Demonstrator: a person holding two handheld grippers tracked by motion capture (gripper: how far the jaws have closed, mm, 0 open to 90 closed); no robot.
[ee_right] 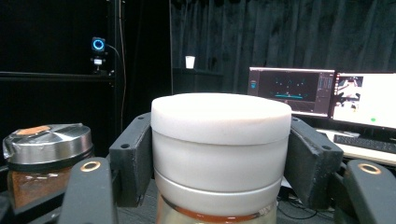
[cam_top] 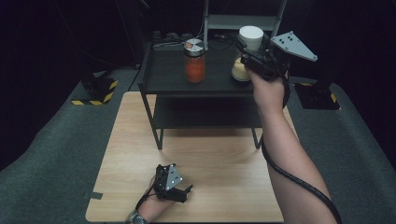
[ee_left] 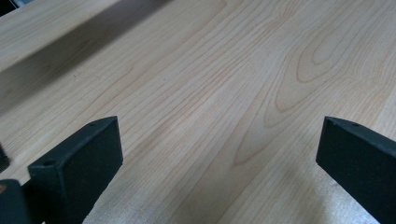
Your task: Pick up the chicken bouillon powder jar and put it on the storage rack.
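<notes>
Gripping the round matte white lid (ee_right: 219, 116), black jaws flank it.

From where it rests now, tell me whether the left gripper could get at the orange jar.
Probably yes. The left gripper lies open near the table's front edge, and the orange jar stands on the shelf top with nothing before it. The right gripper works beside it, on the white-lidded jar.

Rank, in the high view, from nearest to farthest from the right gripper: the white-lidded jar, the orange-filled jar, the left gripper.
1. White-lidded jar: between the right gripper's jaws, shelf right.
2. Orange-filled jar: beside it, shelf left.
3. Left gripper: down on the table's near edge.
</notes>
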